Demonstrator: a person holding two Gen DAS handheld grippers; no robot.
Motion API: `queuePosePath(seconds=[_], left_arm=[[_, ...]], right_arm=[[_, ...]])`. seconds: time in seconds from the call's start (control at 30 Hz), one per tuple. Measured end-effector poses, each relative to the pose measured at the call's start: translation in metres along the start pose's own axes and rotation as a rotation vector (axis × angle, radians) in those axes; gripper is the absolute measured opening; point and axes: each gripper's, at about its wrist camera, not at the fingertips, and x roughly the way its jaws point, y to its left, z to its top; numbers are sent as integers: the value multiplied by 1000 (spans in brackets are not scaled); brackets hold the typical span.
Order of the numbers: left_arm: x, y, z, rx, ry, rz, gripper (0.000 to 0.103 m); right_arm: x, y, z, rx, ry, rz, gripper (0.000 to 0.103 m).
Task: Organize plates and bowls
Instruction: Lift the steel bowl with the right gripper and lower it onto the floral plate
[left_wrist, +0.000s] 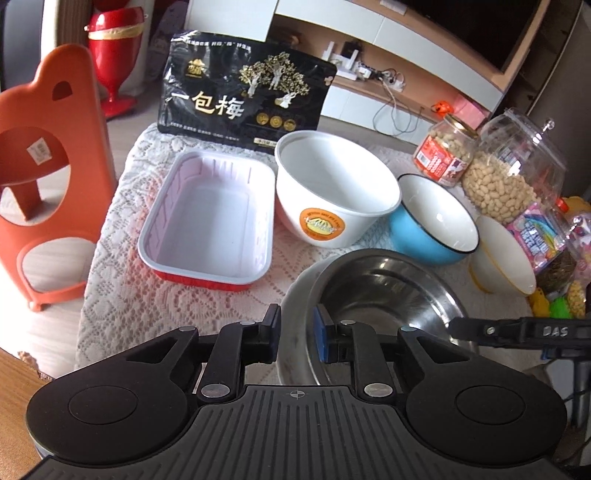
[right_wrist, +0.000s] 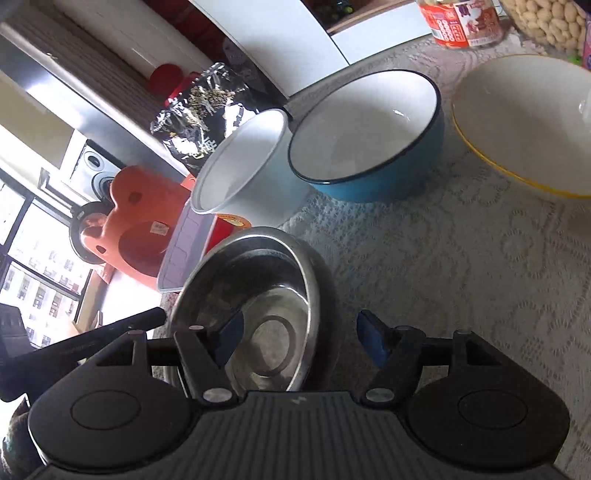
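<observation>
A steel bowl (left_wrist: 384, 291) sits on the lace cloth at the table's front. My left gripper (left_wrist: 295, 334) straddles its left rim, jaws narrowly apart, one pad inside and one outside. My right gripper (right_wrist: 299, 338) is open wide around the steel bowl's (right_wrist: 258, 317) right rim. Behind stand a white bowl with an orange sticker (left_wrist: 332, 184), a blue bowl (left_wrist: 432, 221), a white bowl with a yellow rim (left_wrist: 502, 254) and a white rectangular tray with a red outside (left_wrist: 210, 218). The blue bowl (right_wrist: 369, 136) and the yellow-rimmed bowl (right_wrist: 524, 122) also show in the right wrist view.
An orange plastic rack (left_wrist: 44, 177) stands left of the table. A black snack bag (left_wrist: 243, 92) leans at the back. Jars of peanuts (left_wrist: 502, 166) and snack packets (left_wrist: 546, 240) crowd the right side. The lace cloth (right_wrist: 461, 266) covers the table.
</observation>
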Motion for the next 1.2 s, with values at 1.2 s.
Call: queuePosePath(seconds=[1.2], left_arm=[[43,14,-12,19,70,74,41]], right_arm=[[62,56,-14,-243,36,-132,56]])
